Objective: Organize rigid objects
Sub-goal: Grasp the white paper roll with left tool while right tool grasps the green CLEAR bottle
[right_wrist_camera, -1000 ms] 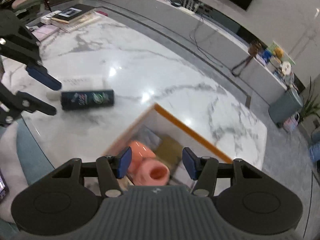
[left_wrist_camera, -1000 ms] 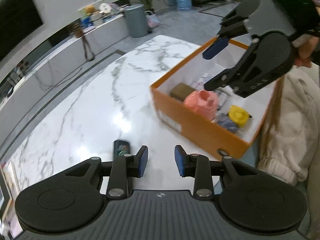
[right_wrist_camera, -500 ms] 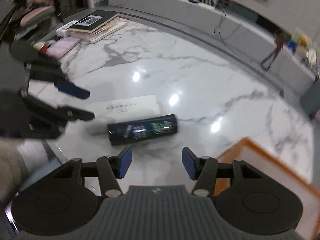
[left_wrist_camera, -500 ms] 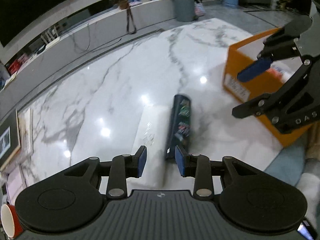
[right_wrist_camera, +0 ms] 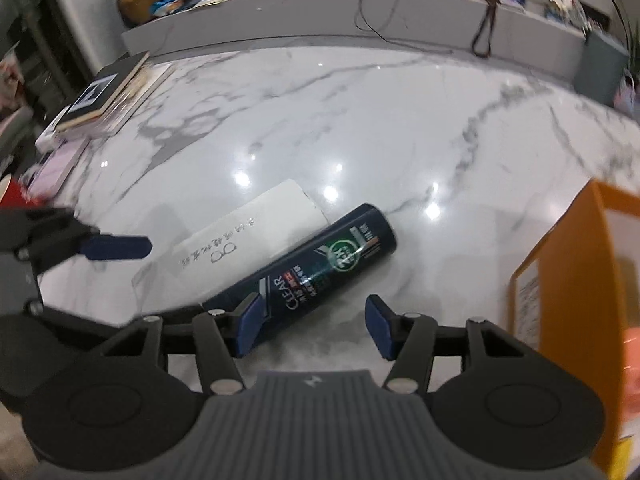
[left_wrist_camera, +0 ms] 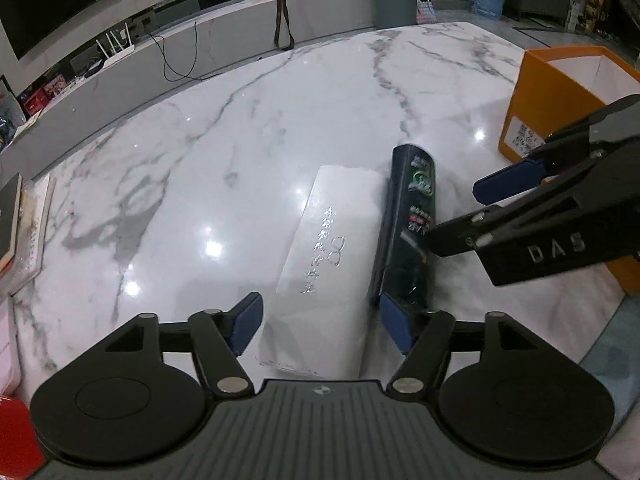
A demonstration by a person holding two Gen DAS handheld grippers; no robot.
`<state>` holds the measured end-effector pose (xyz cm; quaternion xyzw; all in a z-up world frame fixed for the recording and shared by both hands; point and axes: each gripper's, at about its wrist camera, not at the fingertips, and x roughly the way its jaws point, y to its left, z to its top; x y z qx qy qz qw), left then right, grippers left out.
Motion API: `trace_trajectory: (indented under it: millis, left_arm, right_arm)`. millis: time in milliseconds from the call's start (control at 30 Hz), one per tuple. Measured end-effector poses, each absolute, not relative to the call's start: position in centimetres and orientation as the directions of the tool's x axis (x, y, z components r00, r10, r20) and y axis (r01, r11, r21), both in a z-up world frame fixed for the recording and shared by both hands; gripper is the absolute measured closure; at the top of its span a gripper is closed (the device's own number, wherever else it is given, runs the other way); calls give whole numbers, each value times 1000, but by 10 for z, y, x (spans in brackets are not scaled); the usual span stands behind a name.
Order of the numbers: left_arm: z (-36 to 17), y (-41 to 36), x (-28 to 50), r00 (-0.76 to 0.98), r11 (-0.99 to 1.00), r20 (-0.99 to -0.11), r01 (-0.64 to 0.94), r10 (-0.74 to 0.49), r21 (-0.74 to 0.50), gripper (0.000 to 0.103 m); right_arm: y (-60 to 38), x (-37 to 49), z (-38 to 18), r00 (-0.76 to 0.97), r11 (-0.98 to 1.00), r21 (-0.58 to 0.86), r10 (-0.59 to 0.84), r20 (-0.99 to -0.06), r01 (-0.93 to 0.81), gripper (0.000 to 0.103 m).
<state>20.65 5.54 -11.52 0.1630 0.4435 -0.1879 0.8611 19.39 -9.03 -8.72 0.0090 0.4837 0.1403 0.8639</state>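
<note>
A flat white box (left_wrist_camera: 332, 260) with silver lettering lies on the marble table (left_wrist_camera: 200, 160), and a dark blue shampoo bottle (left_wrist_camera: 412, 216) lies on its side against the box's right edge. My left gripper (left_wrist_camera: 322, 328) hangs low over the box's near end, jaws opening; the pads straddle the box without pressing it. My right gripper (right_wrist_camera: 316, 322) is open and widening a little over the bottle (right_wrist_camera: 320, 264), whose near end reaches its left fingertip. From the left wrist, the right gripper (left_wrist_camera: 468, 210) sits beside the bottle's middle. The white box (right_wrist_camera: 248, 236) lies left of the bottle.
An orange cardboard box (left_wrist_camera: 560, 92) with white inside walls stands at the right, seen also as the orange box (right_wrist_camera: 560, 280) with something pink inside. Stacked books (right_wrist_camera: 108, 96) lie at the table's far left, and a red cup (left_wrist_camera: 16, 436) is by its near left edge.
Both grippers left the orange box and came down over the white box and the bottle. The left jaws went from nearly shut to wide. The right wrist rolled.
</note>
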Motion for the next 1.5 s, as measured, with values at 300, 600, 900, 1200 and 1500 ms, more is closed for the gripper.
trace_trajectory:
  millis: [300,600,900,1200,1500]
  left_arm:
    - [-138,65,209,510,877,-840,471,-184,93,20]
    - [-137,63,211,510,886,-839,457,-192,75,26]
    - [-135,60,203,501,924,-852,377,-151,58,29]
    - [-132,65,179,445,972,-890,233,-98,10,31]
    - [-128,63,156,366,998,-930,64,-34,-11,31]
  right_arm:
    - [-82,209,-97,478,951,221,301,-825,-217,44]
    - [-77,218,-107,439,944,293,331,-835,-155,37]
    - [-88,208,-114,409,928,345,372,-833,-141,57]
    - [-93,149,-112,411,923,230,347,-843,-308,66]
    - [-107,99,-109,433,901,114,309,-847,-419,66]
